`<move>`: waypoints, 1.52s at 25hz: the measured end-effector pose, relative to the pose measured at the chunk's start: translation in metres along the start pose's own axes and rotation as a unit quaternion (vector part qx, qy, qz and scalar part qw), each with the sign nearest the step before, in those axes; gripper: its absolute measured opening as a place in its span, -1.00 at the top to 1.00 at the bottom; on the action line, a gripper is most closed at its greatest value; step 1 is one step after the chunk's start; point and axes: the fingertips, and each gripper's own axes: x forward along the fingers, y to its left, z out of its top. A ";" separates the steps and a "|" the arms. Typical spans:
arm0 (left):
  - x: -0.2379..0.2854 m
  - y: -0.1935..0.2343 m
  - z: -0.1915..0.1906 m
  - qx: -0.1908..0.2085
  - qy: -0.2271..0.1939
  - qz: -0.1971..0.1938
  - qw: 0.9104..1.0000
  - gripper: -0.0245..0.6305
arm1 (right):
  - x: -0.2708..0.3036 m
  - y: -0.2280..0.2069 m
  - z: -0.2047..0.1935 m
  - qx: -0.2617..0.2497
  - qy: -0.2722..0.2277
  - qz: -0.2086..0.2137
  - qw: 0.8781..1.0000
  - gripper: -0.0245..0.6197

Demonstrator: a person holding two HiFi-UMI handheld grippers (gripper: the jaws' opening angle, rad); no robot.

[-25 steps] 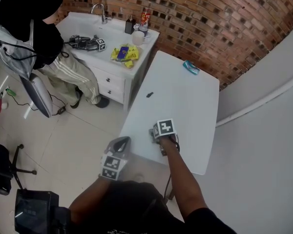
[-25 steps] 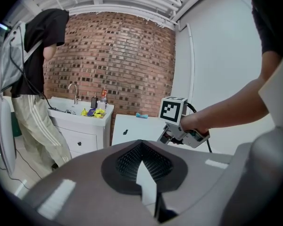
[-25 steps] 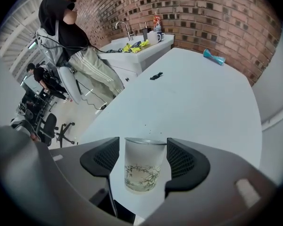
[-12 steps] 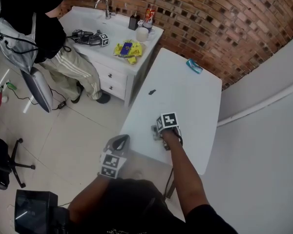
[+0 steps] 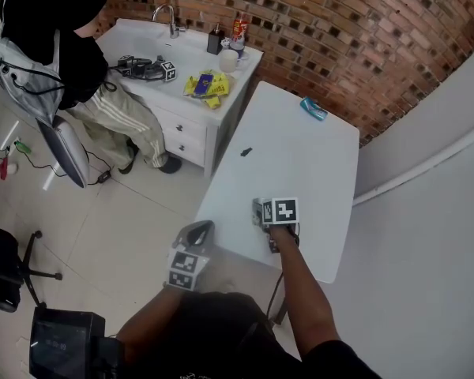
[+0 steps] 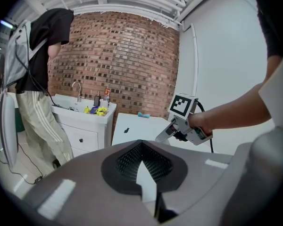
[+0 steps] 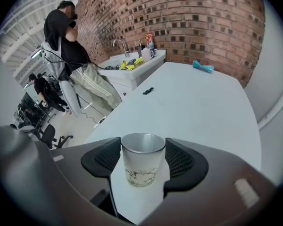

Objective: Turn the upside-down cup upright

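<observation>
In the head view the right claw and its marker cube hide the cup. Between the pads, the cup's print is too blurred to read. Ahead of the claw, a dark thing on the table and a yellow heap are too small to tell.

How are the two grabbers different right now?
The right gripper is closed on a cup that stands upright. The left gripper is shut on nothing. The right gripper is over the white table, while the left gripper hangs off its edge, above the floor. Both carry a cube with square markers.
</observation>
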 end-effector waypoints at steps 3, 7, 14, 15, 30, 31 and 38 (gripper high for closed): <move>0.001 -0.007 0.000 0.013 0.000 -0.005 1.000 0.95 | -0.010 -0.005 0.003 0.003 -0.042 -0.012 0.999 -0.04; 0.001 -0.018 0.002 0.020 -0.001 -0.014 1.000 0.94 | -0.028 -0.014 0.006 0.012 -0.112 -0.036 0.993 -0.04; 0.000 -0.027 0.010 0.022 -0.007 -0.017 1.000 0.94 | -0.050 -0.012 0.004 0.005 -0.229 -0.068 0.971 -0.04; 0.000 -0.029 0.009 0.024 -0.006 -0.018 1.000 0.95 | -0.051 -0.013 0.002 0.006 -0.238 -0.074 0.968 -0.04; -0.005 -0.041 -0.004 0.055 0.006 -0.017 0.998 0.95 | -0.043 -0.009 -0.043 -0.008 -0.274 -0.075 0.959 -0.02; -0.006 -0.041 -0.004 0.054 0.006 -0.017 0.998 0.94 | -0.044 -0.009 -0.046 -0.006 -0.277 -0.075 0.958 -0.02; -0.005 -0.043 -0.006 0.057 0.007 -0.020 0.998 0.95 | -0.045 -0.005 -0.061 -0.006 -0.273 -0.088 0.958 -0.02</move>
